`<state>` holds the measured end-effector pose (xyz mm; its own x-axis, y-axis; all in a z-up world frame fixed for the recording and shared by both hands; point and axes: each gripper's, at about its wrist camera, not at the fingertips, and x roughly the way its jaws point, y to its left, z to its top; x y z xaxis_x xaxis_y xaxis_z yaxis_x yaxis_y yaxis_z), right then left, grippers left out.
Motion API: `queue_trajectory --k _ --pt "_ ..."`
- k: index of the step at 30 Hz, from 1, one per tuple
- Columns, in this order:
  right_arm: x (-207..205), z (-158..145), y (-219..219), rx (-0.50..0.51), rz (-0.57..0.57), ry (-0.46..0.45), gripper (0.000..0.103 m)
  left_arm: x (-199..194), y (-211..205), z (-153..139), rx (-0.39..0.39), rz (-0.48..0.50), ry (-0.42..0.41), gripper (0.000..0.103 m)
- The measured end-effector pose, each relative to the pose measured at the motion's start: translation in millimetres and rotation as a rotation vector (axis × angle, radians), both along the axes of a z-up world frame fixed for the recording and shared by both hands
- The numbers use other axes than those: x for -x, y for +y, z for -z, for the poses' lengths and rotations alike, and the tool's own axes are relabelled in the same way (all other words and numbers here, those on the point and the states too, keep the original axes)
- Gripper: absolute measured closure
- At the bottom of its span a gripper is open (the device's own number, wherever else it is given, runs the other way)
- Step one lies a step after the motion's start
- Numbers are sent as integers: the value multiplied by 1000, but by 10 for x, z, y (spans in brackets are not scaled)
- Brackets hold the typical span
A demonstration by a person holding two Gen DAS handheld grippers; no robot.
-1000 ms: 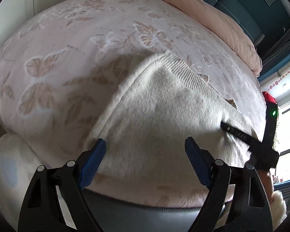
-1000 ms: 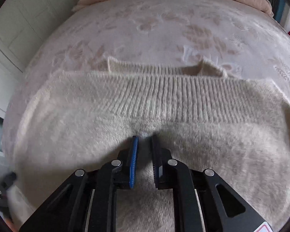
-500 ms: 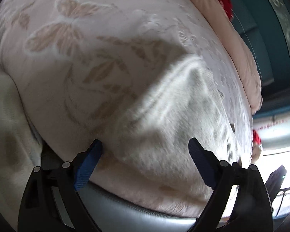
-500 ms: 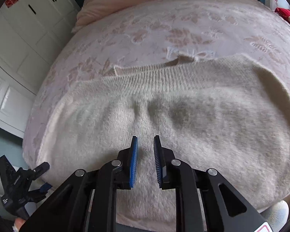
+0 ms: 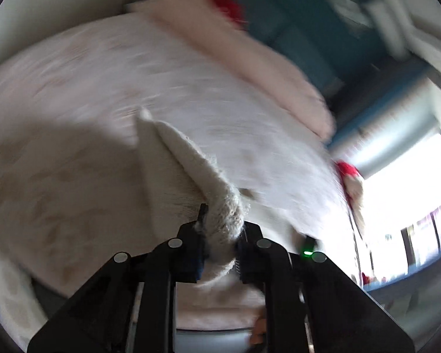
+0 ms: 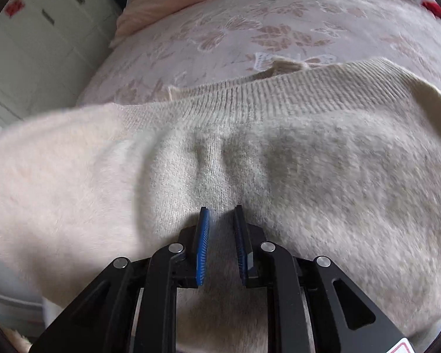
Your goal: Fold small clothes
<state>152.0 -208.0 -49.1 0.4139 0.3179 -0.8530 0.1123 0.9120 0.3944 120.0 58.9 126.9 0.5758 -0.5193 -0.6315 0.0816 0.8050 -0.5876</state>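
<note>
A cream knitted sweater (image 6: 323,161) lies spread on a bed, ribbed hem toward the far side. My left gripper (image 5: 222,223) is closing its jaws on a bunched edge of the sweater (image 5: 191,161), with fabric squeezed between the pads and raised off the bed. In the right wrist view that raised side shows as a blurred flap (image 6: 58,161) at the left. My right gripper (image 6: 220,211) is down on the sweater's middle, jaws nearly together, a small pleat of knit running into them.
The pale bedspread (image 6: 279,29) with a butterfly pattern lies under everything. A pink duvet (image 5: 250,58) and a red item (image 5: 226,8) lie along the far side. White cupboards (image 6: 44,44) stand to the left, and a bright window (image 5: 411,191) is to the right.
My left gripper went from wide open to shut on the sweater's edge and has risen with it. The right gripper has stayed on the sweater, shifted slightly sideways.
</note>
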Motion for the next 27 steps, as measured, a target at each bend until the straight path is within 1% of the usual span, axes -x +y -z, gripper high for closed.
queue_trajectory --k 2,3,4,5,7,8,9,10,11,12,13,14,15,16,17,18,19,20,21,23,24,27 --pt "131 -131 -165 -45 43 -31 81 29 -380 -128 -10 93 -38 89" --pt "209 -191 -254 -57 60 -50 79 57 -648 -144 -35 151 -52 89" --pt "313 -261 -381 -70 81 -71 76 68 -841 -122 -58 192 -54 89" --pt "410 -318 -510 -75 102 -86 72 89 -1036 -67 -86 232 -52 88" --pt "586 -393 -763 -64 139 -99 65 154 -1428 181 -159 301 -29 87" --pt "687 -424 -907 -41 160 -99 62 178 -1582 313 -204 326 -19 82" --pt "759 -450 -1024 -16 175 -95 61 239 -1723 468 -256 350 -9 82" --pt "845 -481 -1158 11 191 -86 59 324 -1791 576 -290 369 2 75" --pt "919 -511 -1251 23 202 -79 56 382 -1795 619 -291 384 5 65" --pt "969 -550 -1331 20 208 -79 54 512 -1772 654 -277 410 -9 58" --pt "1036 -599 -1392 4 206 -87 50 647 -1712 660 -285 413 -39 40" --pt "1071 -632 -1423 -16 199 -99 43 732 -1652 652 -303 405 -66 26" --pt "1105 -668 -1418 -40 190 -110 39 826 -1538 657 -343 391 -109 21" --pt "1092 -698 -1400 -79 177 -120 31 913 -1444 674 -387 378 -137 15" --pt "1055 -707 -1382 -117 165 -123 27 945 -1374 694 -416 371 -147 15" --pt "1009 -694 -1356 -159 155 -121 26 1001 -1273 754 -463 359 -151 15" --pt "922 -658 -1301 -217 141 -111 24 1001 -1203 815 -509 340 -143 15" --pt "829 -607 -1242 -257 129 -92 23 987 -1177 859 -535 323 -131 15" --pt "759 -547 -1179 -282 123 -67 23 928 -1090 942 -552 294 -106 15" --pt "619 -403 -998 -293 113 14 23 791 -1013 1032 -562 262 -60 15" --pt "580 -355 -946 -300 104 34 23 734 -990 1084 -566 250 -48 15" --pt "467 -267 -702 -328 70 76 24 640 -981 1151 -593 250 -54 16"
